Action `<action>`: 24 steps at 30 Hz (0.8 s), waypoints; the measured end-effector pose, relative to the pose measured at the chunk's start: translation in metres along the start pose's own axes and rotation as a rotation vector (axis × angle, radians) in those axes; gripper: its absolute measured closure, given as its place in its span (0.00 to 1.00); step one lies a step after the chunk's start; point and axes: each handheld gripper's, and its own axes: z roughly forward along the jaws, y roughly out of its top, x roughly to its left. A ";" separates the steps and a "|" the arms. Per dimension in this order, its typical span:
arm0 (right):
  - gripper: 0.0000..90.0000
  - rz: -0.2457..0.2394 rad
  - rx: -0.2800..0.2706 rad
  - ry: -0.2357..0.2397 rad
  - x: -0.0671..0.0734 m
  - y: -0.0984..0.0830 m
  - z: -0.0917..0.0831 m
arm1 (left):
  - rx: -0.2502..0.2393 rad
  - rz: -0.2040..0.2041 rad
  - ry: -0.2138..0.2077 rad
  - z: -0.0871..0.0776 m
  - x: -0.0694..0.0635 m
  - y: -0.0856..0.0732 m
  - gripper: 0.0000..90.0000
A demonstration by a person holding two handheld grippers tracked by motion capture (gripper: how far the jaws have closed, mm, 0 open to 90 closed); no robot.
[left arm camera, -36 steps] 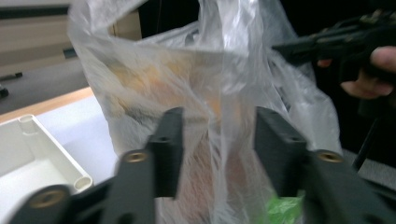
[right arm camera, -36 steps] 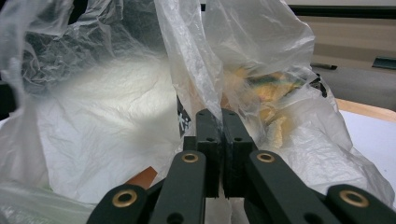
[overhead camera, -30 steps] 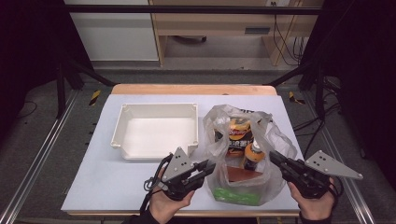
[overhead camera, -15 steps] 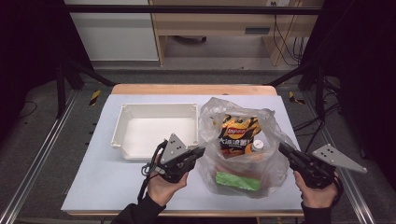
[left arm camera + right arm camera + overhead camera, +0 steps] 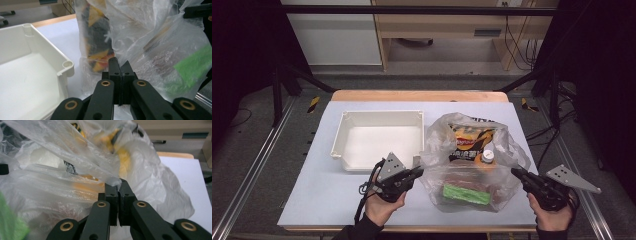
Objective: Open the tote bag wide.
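A clear plastic bag (image 5: pixel 507 145) stands on the table's right half. Inside it are an orange and black chips packet (image 5: pixel 468 140), a bottle with a white cap (image 5: pixel 487 156) and a green packet (image 5: pixel 466 194). My left gripper (image 5: pixel 416 171) is at the bag's left edge, and in the left gripper view (image 5: pixel 120 63) its jaws are shut with the bag's film (image 5: pixel 150 37) pinched at the tips. My right gripper (image 5: pixel 515 171) is at the bag's right edge, shut on a fold of the film (image 5: pixel 110 178).
An empty white tray (image 5: pixel 379 114) sits left of the bag, its near right corner (image 5: pixel 67 65) close beside my left gripper. The pale blue table top (image 5: pixel 322 200) extends to a wooden far edge (image 5: pixel 417 95). Metal rails run along both sides.
Both grippers have moved apart and lower, each with its edge of the bag. The bag's mouth has spread wider and the bag sits flatter on the table.
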 end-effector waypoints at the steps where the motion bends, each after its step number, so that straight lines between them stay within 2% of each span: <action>1: 0.97 0.005 0.012 0.001 -0.001 -0.005 0.002 | 0.006 -0.004 -0.004 0.003 0.001 -0.004 1.00; 5: 0.90 0.012 0.024 0.004 -0.002 -0.010 0.003 | 0.014 -0.011 -0.013 0.006 0.001 -0.009 1.00; 6: 0.81 0.002 0.021 0.012 0.001 -0.008 -0.002 | 0.012 -0.014 -0.016 0.006 0.001 -0.009 1.00; 8: 0.73 -0.015 -0.003 0.019 0.008 -0.003 -0.010 | 0.004 -0.015 -0.018 0.006 0.000 -0.008 1.00; 9: 0.73 -0.015 -0.003 0.019 0.008 -0.003 -0.010 | 0.000 -0.013 -0.018 0.005 0.000 -0.007 1.00; 11: 0.68 -0.047 -0.042 0.029 0.019 0.003 -0.022 | -0.008 -0.011 -0.018 0.004 -0.001 -0.005 1.00; 12: 0.68 -0.080 -0.082 0.062 0.033 0.008 -0.036 | -0.013 -0.009 -0.017 0.003 -0.001 -0.003 1.00; 13: 0.68 -0.080 -0.082 0.062 0.033 0.008 -0.036 | -0.013 -0.009 -0.017 0.003 -0.001 -0.003 1.00; 15: 0.74 -0.116 -0.083 0.102 0.048 0.008 -0.042 | -0.015 -0.008 -0.015 0.003 -0.001 -0.002 1.00; 17: 0.77 -0.117 -0.073 0.121 0.054 0.007 -0.041 | -0.017 -0.008 -0.011 0.004 0.000 -0.001 1.00; 20: 0.73 -0.110 -0.069 0.105 0.053 0.009 -0.039 | -0.019 -0.011 -0.007 0.004 0.001 -0.001 1.00; 22: 0.58 -0.079 -0.073 0.063 0.046 0.013 -0.036 | -0.022 -0.016 -0.003 0.003 0.002 0.000 1.00; 23: 0.55 -0.064 -0.084 0.045 0.042 0.015 -0.035 | -0.024 -0.016 0.000 0.003 0.003 0.000 1.00; 24: 0.47 -0.048 -0.108 0.028 0.038 0.020 -0.036 | -0.023 -0.017 0.002 0.003 0.004 0.000 1.00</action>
